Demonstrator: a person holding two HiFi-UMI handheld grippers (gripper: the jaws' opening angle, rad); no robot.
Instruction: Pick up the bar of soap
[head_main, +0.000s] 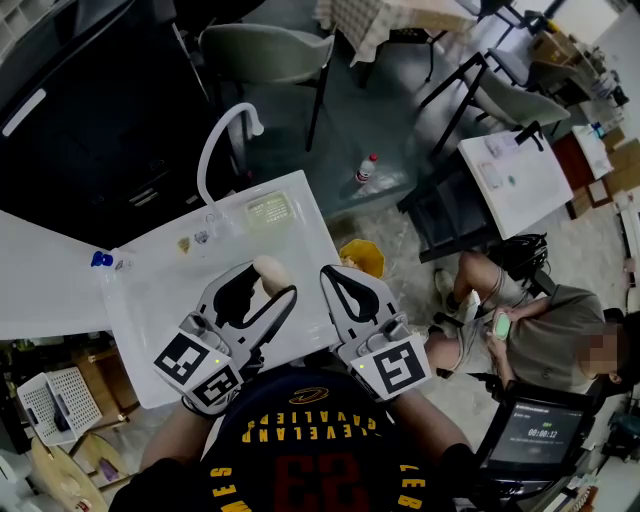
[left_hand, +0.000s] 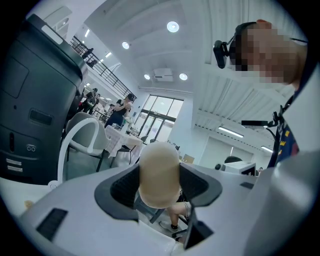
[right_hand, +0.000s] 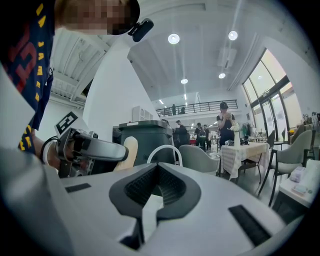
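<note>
My left gripper (head_main: 262, 278) is shut on a pale beige bar of soap (head_main: 268, 267), held up in the air over the white sink basin (head_main: 150, 300). In the left gripper view the rounded bar of soap (left_hand: 159, 170) stands upright, pinched between the two dark pads (left_hand: 122, 187). My right gripper (head_main: 336, 278) hovers just right of it, shut with nothing in it. In the right gripper view its jaws (right_hand: 158, 172) meet at the tips, and the left gripper (right_hand: 90, 150) with the soap (right_hand: 131, 150) shows to the left.
A curved white faucet (head_main: 215, 140) rises at the basin's far edge, with a greenish soap dish (head_main: 268, 211) beside it. A bottle (head_main: 367, 168) and a yellow object (head_main: 362, 258) lie on the floor. A person (head_main: 530, 310) sits at the right; a white basket (head_main: 60, 400) stands lower left.
</note>
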